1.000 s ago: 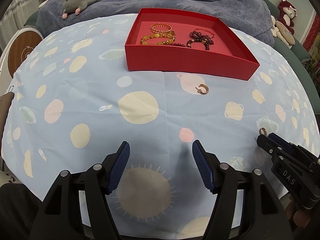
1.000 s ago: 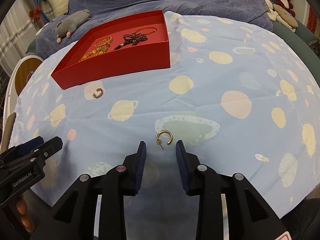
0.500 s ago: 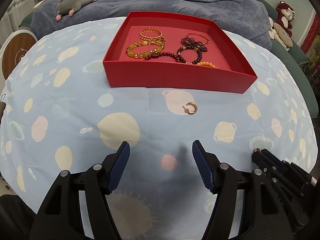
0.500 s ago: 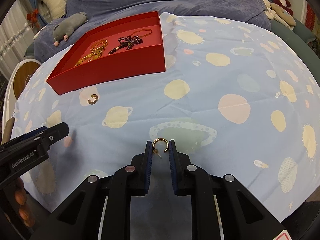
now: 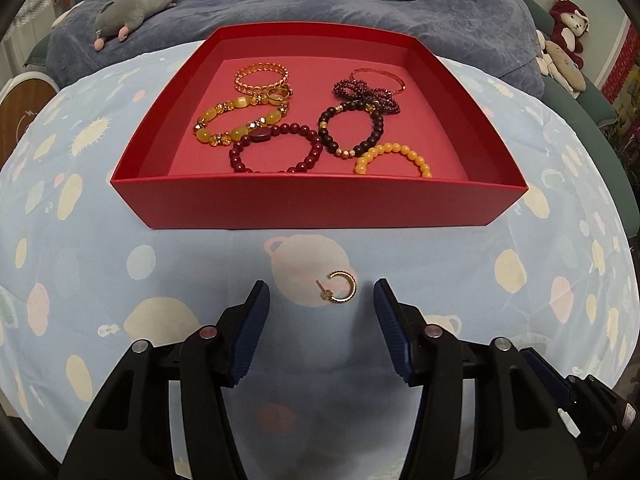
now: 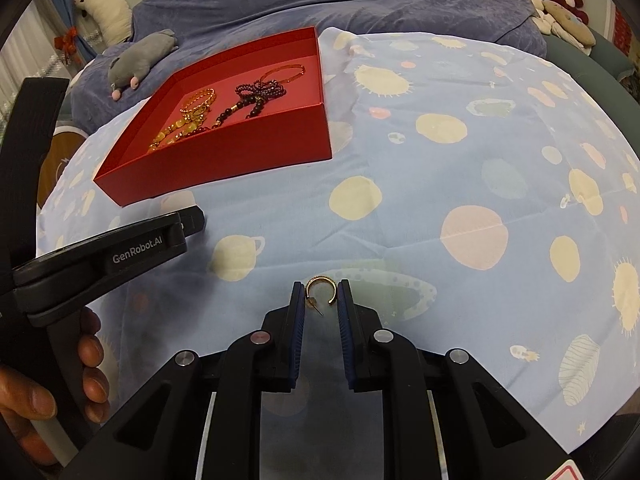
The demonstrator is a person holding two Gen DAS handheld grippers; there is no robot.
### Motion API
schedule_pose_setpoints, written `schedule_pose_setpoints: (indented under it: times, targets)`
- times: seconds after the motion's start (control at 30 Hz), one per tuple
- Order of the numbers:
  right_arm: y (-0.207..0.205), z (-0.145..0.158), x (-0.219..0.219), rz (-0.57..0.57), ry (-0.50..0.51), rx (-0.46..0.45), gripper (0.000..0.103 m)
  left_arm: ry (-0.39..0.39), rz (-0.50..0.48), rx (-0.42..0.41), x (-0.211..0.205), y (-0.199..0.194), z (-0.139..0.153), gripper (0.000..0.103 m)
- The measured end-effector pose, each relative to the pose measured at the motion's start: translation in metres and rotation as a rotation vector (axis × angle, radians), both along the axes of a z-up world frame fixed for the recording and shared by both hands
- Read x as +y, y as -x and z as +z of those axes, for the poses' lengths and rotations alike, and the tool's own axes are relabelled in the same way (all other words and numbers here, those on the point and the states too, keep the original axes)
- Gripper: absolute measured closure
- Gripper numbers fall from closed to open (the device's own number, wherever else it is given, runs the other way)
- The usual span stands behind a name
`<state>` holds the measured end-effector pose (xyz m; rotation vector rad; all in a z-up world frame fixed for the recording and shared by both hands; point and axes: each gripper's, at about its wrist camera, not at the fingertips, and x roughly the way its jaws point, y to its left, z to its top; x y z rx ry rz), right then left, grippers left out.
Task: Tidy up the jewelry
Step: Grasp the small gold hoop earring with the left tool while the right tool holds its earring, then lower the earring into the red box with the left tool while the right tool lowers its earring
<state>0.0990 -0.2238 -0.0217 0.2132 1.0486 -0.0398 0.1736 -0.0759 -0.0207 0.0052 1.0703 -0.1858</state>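
right gripper (image 6: 320, 300) jaws nearly shut around a gold hoop earring (image 6: 319, 290), contact unclear | left gripper (image 5: 322, 300) jaws wide, empty, bracketing second earring (image 5: 340, 287) on worktop before red tray (image 5: 320, 202) | risk: thin hoop could pivot, slip sideways

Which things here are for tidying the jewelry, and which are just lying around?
For the job: red tray with its bracelets, one gold hoop earring, another hoop earring.

Just lying around: gray plush mouse, red plush toy, planet-print cloth.
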Motion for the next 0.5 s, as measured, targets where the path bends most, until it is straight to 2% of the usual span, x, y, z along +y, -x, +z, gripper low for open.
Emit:
schedule_pose_setpoints:
  times: [0.23,0.5]
  targets:
    - [-0.0034,-0.0024,0.0011,0.004,-0.001,0.006,0.087,-0.026,-0.016,-0.024,-0.0011,-0.0004,0.0015,0.082]
    - [-0.0042,0.0063,0.0059,0.015,0.002,-0.011,0.087,-0.018,-0.017,-0.012,0.0021,0.0068,0.0045,0.083]
